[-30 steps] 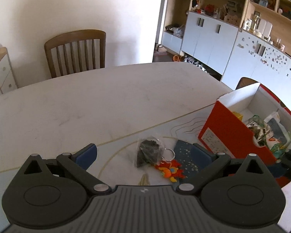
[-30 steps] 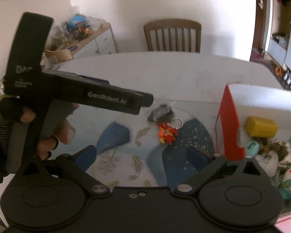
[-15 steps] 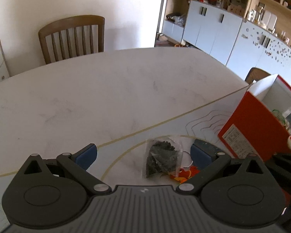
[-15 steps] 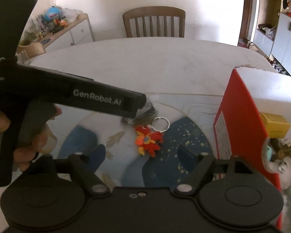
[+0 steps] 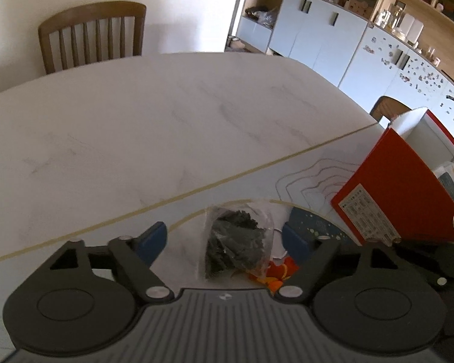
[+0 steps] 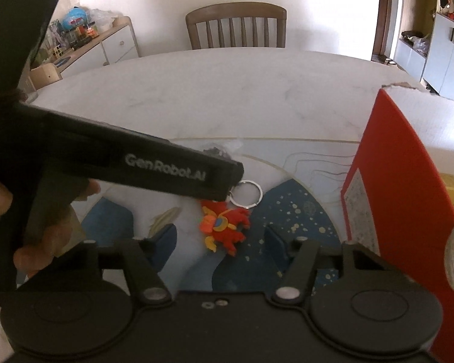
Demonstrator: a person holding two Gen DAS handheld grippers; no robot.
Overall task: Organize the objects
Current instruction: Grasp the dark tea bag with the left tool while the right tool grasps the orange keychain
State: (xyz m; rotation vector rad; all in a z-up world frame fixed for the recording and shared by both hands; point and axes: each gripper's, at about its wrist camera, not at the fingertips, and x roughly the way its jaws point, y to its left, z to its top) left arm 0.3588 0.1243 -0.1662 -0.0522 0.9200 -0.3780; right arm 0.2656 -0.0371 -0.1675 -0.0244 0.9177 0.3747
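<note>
A clear bag of dark bits (image 5: 237, 242) lies on the patterned mat, between the open fingers of my left gripper (image 5: 224, 240). A red and orange keychain figure (image 6: 224, 230) with a metal ring (image 6: 246, 193) lies next to the bag; it also shows in the left wrist view (image 5: 275, 273). My right gripper (image 6: 219, 240) is open with the keychain figure between its fingers. The left gripper's body (image 6: 121, 160) crosses the right wrist view and hides most of the bag. A red box (image 5: 390, 190) with things inside stands to the right.
The mat (image 6: 302, 211) lies on a white marble table (image 5: 136, 127). A wooden chair (image 5: 92, 36) stands at the far edge. White cabinets and shelves (image 5: 333, 30) line the right wall. A low cupboard with clutter (image 6: 84, 42) stands at the left.
Both grippers have moved forward and down toward the mat. The bag now sits between the left fingers and the keychain figure between the right fingers.
</note>
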